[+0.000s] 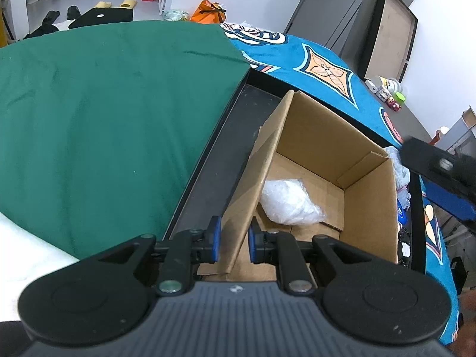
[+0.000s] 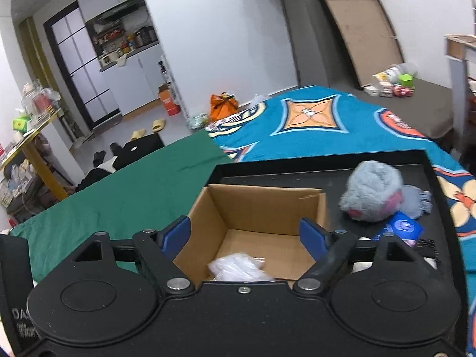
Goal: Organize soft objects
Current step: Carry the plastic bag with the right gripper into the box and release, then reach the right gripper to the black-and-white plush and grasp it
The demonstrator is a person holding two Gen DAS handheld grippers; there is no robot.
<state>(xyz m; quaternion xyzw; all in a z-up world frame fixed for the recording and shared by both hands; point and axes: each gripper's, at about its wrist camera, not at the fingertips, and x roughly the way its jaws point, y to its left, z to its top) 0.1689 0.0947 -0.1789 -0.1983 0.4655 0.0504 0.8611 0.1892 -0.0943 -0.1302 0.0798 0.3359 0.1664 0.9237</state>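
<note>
An open cardboard box (image 1: 312,136) stands in a black tray (image 1: 208,172) on the bed. My left gripper (image 1: 235,233) is shut on the box's upright left flap (image 1: 261,163), blue pads on either side of it. A white crumpled plastic bag (image 1: 290,202) lies on the box floor. In the right wrist view my right gripper (image 2: 245,232) hovers open over the near edge of the box (image 2: 264,202), with nothing between its pads and the white bag (image 2: 238,267) just below. A grey plush toy (image 2: 374,193) rests on the tray right of the box.
A blue packet (image 2: 401,229) and small dark items lie on the tray (image 2: 297,172) beside the plush toy. A green cloth (image 1: 104,104) and a patterned blue blanket (image 2: 312,125) cover the bed. Slippers, bags and boxes sit on the floor beyond.
</note>
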